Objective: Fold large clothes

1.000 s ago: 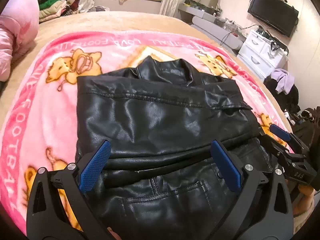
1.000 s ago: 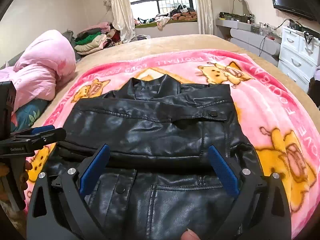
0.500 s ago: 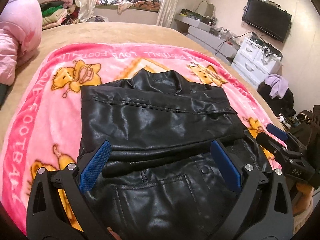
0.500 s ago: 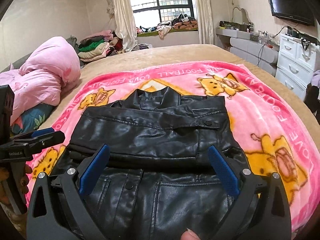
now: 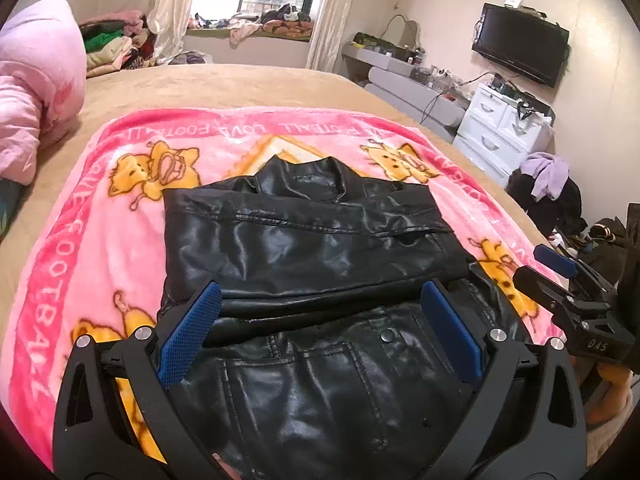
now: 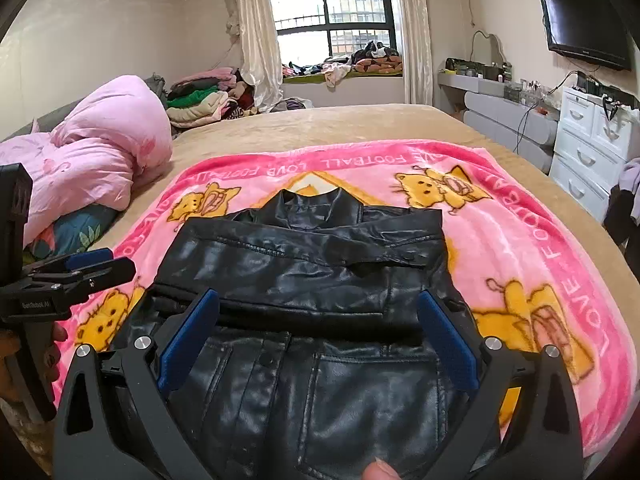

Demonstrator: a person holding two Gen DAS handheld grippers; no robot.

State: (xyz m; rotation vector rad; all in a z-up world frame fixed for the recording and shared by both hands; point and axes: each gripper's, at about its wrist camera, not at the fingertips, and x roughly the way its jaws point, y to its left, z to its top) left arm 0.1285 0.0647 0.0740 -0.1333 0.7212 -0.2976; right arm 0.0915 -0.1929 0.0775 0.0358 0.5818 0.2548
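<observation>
A black leather jacket point(image 5: 308, 248) point(image 6: 308, 264) lies on a pink cartoon blanket point(image 5: 80, 208) point(image 6: 540, 240), its sleeves folded across the body and the collar at the far end. My left gripper point(image 5: 320, 332) hovers open above the jacket's near hem with nothing between its blue pads. My right gripper point(image 6: 316, 332) is open too, over the same hem area. Each gripper shows in the other's view: the right gripper point(image 5: 572, 288) off the jacket's right edge, the left gripper point(image 6: 68, 276) off its left edge.
The blanket covers a tan bed point(image 6: 340, 120). A pink duvet point(image 6: 92, 160) is piled at the left. Stacked clothes point(image 6: 200, 100) sit by the window. White drawers point(image 5: 500, 128) and a dark clothes heap point(image 5: 548, 196) stand right of the bed.
Both grippers have pulled back and risen from the jacket, so more of the room and blanket shows. Both stay open. The jacket lies as before.
</observation>
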